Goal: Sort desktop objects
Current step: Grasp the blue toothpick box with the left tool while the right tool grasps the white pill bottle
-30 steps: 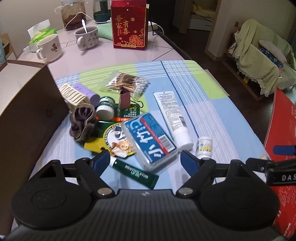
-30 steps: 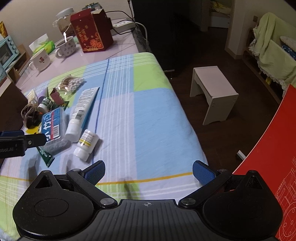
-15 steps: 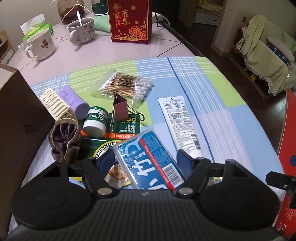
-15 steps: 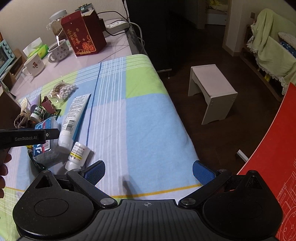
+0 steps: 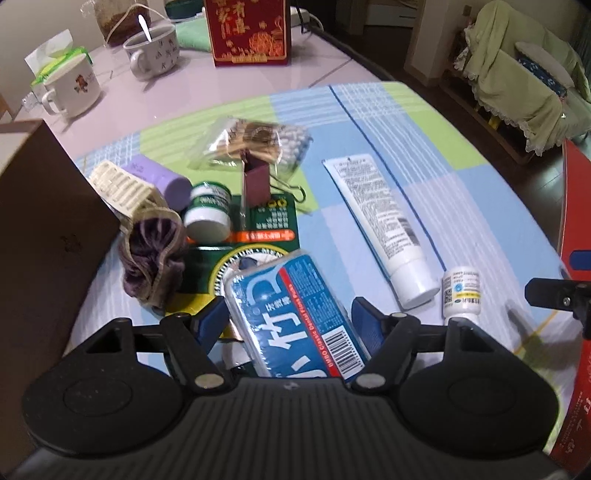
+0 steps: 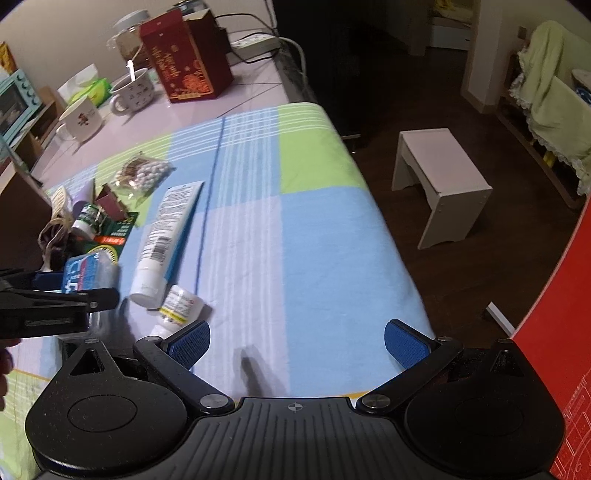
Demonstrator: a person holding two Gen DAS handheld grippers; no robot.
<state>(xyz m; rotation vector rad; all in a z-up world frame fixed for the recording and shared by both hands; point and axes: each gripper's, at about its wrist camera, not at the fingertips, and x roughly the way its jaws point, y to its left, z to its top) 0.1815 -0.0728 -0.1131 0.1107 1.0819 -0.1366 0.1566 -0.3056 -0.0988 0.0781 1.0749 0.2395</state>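
1. The left tongs (image 5: pixel 290 325) have their blue pads on either side of the blue floss-pick box (image 5: pixel 295 317). The pads look to be against its sides, though contact on the right side is not clear, so whether they grip it I cannot tell.
2. The box lies at the near end of a cluster on the checked cloth (image 6: pixel 314 229) that covers the counter, overlapping a green card pack (image 5: pixel 273 229).
3. Left of the box sits a purple scrunchie (image 5: pixel 153 258); beyond it are a small green-labelled jar (image 5: pixel 207 214), a lilac tube (image 5: pixel 159 181), a cream hair claw (image 5: pixel 122 188), a maroon binder clip (image 5: pixel 256 181) and a bag of cotton swabs (image 5: pixel 255 144).
4. Right of the box a white tube (image 5: pixel 384 229) lies cap towards the near edge, with a small white bottle (image 5: pixel 461 291) just beside the cap.
5. A brown cardboard box (image 5: pixel 40 229) stands at the left edge.
6. The right tongs (image 6: pixel 297 341) hang wide open and empty above bare cloth, near the small bottle.
7. On the far, uncovered counter are two mugs (image 5: pixel 151 53) and a red gift box (image 5: pixel 249 31).
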